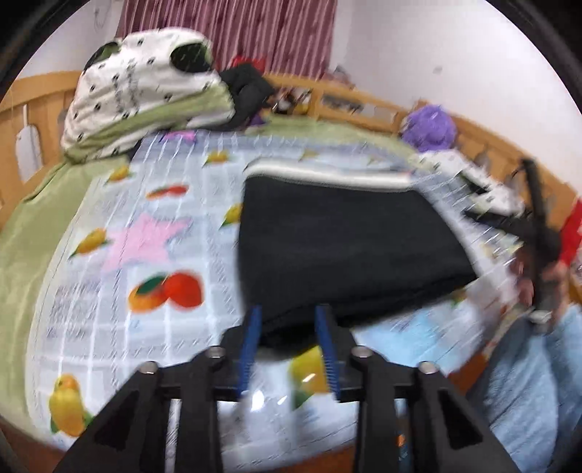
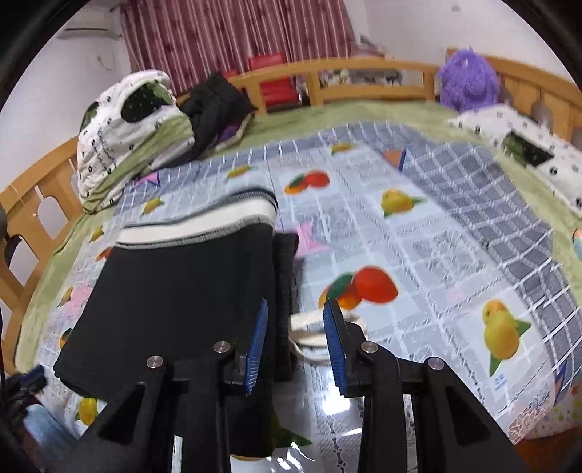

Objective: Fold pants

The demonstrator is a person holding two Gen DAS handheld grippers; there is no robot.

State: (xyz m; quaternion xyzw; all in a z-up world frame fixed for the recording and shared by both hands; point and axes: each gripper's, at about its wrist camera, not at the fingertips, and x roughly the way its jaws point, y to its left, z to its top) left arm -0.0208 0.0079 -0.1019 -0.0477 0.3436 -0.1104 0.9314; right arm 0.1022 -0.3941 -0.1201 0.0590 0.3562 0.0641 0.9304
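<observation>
Black pants (image 2: 182, 287) with a white striped waistband (image 2: 203, 222) lie folded flat on the patterned sheet

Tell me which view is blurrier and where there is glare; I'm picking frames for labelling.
Left wrist view: heavy motion blur smears the fruit-print sheet and black pants; only the left gripper stays crisp. Right wrist view: sharper, milder smear towards the edges, white glare on the glossy sheet just ahead of the right gripper. Both show fisheye bending and dark corners.

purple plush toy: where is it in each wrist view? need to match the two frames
Left wrist: purple plush toy upper right, against the wooden bed rail.
Right wrist: purple plush toy top right, against the same bed rail.
Shared landmark: striped red curtain at top centre.
</observation>
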